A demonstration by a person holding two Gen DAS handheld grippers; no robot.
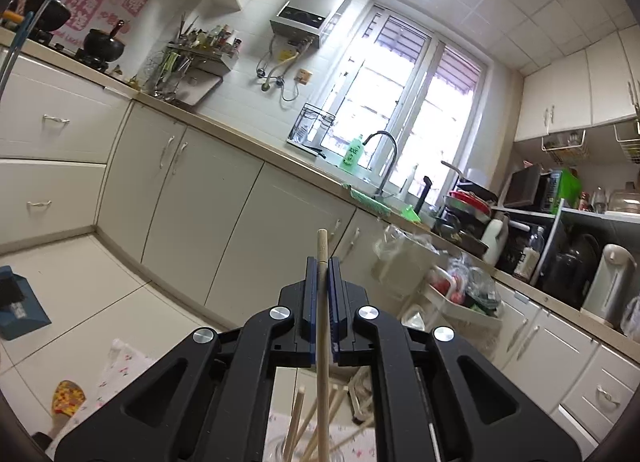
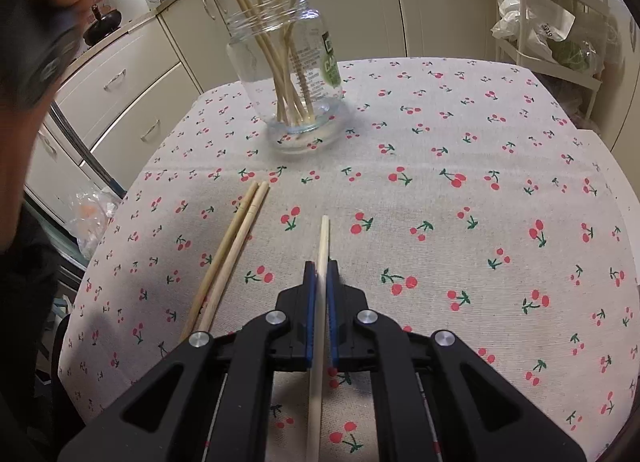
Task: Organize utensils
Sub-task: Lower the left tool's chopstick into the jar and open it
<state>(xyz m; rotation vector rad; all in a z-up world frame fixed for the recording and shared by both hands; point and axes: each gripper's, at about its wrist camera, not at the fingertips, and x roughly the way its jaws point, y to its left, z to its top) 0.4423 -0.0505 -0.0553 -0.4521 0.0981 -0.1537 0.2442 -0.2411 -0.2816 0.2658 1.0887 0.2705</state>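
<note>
My left gripper is shut on a wooden chopstick and points up at the kitchen wall; below it the tops of several chopsticks in the jar show. My right gripper is shut on another wooden chopstick, held low over the cherry-print tablecloth. A clear glass jar with several chopsticks stands at the table's far middle. Two loose chopsticks lie side by side on the cloth, left of my right gripper. The left hand and its gripper show blurred at the upper left of the right wrist view.
Cream cabinets and a counter with a sink tap run along the wall. A white trolley with plastic bags stands beyond the table's far right corner. A blue dustpan lies on the floor.
</note>
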